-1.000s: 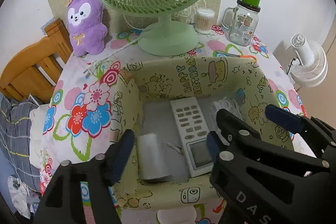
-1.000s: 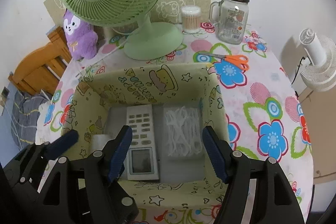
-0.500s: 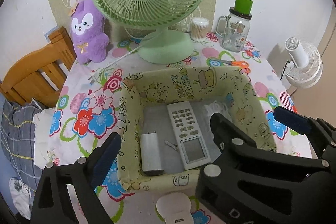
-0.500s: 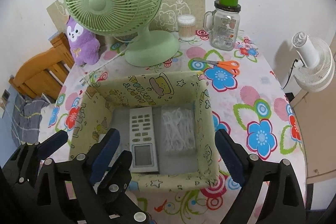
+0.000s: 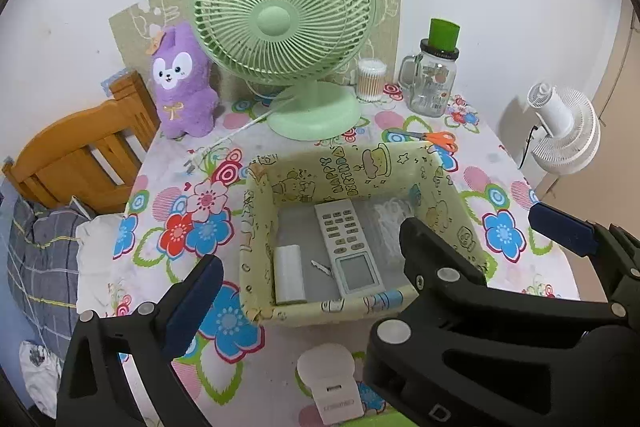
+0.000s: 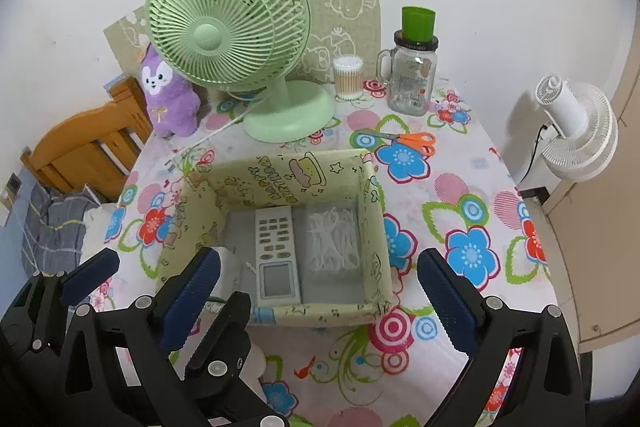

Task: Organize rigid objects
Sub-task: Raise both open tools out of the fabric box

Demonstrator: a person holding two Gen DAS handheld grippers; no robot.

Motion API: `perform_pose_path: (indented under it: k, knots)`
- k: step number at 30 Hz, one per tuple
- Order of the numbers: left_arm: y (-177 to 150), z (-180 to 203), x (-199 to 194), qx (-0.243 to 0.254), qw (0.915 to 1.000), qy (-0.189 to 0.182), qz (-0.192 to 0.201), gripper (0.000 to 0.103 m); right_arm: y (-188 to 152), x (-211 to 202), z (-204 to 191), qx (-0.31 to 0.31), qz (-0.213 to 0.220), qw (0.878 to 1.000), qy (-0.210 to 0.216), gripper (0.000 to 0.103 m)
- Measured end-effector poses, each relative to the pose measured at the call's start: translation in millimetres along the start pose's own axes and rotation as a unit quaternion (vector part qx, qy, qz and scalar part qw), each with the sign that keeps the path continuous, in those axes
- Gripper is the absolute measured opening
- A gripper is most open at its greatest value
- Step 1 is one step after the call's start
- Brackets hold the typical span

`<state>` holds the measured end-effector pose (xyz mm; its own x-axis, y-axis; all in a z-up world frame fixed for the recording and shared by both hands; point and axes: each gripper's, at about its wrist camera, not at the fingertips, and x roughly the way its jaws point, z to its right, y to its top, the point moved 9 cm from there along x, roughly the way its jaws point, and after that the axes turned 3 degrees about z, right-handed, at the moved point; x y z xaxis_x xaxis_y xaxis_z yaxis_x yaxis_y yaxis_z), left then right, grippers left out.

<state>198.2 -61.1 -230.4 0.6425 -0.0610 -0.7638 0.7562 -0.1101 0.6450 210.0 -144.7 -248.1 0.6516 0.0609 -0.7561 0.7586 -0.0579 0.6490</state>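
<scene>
Yellow box (image 6: 372,223) held remote (image 6: 276,251), roll (image 5: 289,274), white bundle (image 6: 332,243). Left gripper (image 5: 304,291) and right gripper (image 6: 320,283) had just been opening; jaws wide, nothing gripped.

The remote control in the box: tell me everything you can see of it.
The remote control is a flat, pale grey plastic slab with rows of small buttons at its far end and a blank screen at its near end. It lies face up on the floor of the yellow patterned box, between a white cylinder and a heap of white picks.
</scene>
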Motion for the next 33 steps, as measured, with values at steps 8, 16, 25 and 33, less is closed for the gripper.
perform_pose_path:
  k: [8,16,25,33]
  knots:
    - [-5.6,3.4,-26.6,-0.002,0.9999,0.0,0.013,0.103,-5.5,-29.2,0.6,-0.001,0.012,1.0,-0.011,0.1]
    - [-9.7,8.9,-48.5,-0.003,0.9996,-0.004,0.027,0.103,-8.6,-55.5,2.6,-0.008,0.029,0.999,-0.016,0.1]
    - [-18.3,9.8,-69.1,-0.003,0.9992,0.003,0.039,0.103,-16.7,-77.2,0.0,-0.01,0.043,0.999,-0.011,0.1]
    - [-29.2,8.4,-80.4,0.002,0.9989,0.009,0.045,0.103,-27.4,-93.6,1.2,-0.013,0.06,0.998,-0.03,0.1]
